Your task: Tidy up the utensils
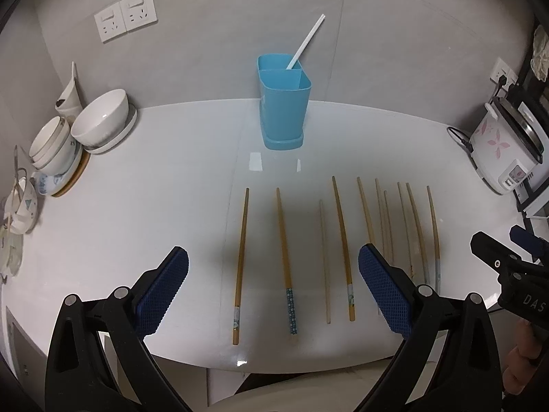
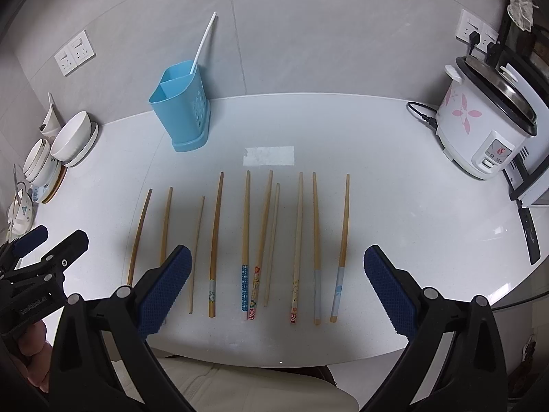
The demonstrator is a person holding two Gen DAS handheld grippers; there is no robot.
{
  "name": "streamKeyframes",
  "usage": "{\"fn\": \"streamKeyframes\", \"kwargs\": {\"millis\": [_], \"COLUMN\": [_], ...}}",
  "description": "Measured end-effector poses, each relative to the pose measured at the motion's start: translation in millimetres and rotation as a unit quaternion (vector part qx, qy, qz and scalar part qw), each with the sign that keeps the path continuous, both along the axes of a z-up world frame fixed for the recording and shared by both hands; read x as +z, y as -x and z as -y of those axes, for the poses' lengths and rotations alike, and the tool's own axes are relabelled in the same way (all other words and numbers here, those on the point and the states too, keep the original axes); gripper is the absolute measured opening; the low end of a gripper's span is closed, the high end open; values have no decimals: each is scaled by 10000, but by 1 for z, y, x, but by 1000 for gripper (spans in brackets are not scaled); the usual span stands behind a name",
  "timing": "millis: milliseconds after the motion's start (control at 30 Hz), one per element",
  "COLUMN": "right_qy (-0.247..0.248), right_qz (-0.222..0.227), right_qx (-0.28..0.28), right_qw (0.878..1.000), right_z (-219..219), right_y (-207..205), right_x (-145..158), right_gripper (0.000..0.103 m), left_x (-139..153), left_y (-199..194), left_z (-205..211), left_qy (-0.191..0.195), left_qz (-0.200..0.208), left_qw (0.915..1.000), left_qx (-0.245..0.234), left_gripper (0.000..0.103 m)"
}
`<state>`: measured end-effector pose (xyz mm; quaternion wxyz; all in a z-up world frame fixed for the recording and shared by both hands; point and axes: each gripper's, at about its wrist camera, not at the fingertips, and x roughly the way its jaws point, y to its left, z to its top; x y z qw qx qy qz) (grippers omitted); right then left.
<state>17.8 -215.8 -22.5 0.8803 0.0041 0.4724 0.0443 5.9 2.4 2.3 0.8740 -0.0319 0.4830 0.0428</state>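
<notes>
Overhead, both grippers (image 1: pixel 273 286) (image 2: pixel 278 286) agape; white counter (image 2: pixel 394 206), grey tiled wall (image 2: pixel 308 34), chopsticks (image 2: pixel 245 240).

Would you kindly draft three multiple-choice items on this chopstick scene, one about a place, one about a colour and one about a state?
1. Where does the blue holder stand?
A. At the back of the counter, near the wall
B. At the front edge of the counter
C. On top of the rice cooker

2. What colour are the chopsticks already in the holder?
A. Red
B. White
C. Black

3. How is the right gripper now?
A. Shut on a chopstick
B. Open and holding nothing
C. Shut on a bowl

Answers:
1 A, the holder sits behind the wooden chopsticks, close to the wall.
2 B, a thin white pair leans out of its far compartment.
3 B, its blue pads stand wide apart with nothing between them.
</notes>
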Motion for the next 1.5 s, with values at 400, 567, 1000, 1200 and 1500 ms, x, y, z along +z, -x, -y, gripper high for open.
{"fn": "streamKeyframes", "kwargs": {"millis": [400,567,1000,1200,1500], "right_qy": [94,54,95,85,80], "right_qz": [-31,-75,-73,-71,-80], "right_qx": [24,54,46,55,52], "right_qw": [9999,9999,9999,9999,9999], "right_z": [-7,-3,-3,-1,-2], "right_y": [0,-1,-2,-4,-4], "right_x": [-3,-3,-1,-1,-2], "right_gripper": [96,96,96,96,96], "left_x": [-4,-6,-8,-5,-5], "left_y": [6,8,9,7,4], "left_z": [1,2,3,3,4], "left_qy": [-23,-35,-18,-23,-12], "left_qz": [15,-5,13,6,-24], "left_qw": [10000,10000,10000,10000,10000], "left_qx": [31,49,40,35,28], "left_gripper": [97,97,97,97,97]}}
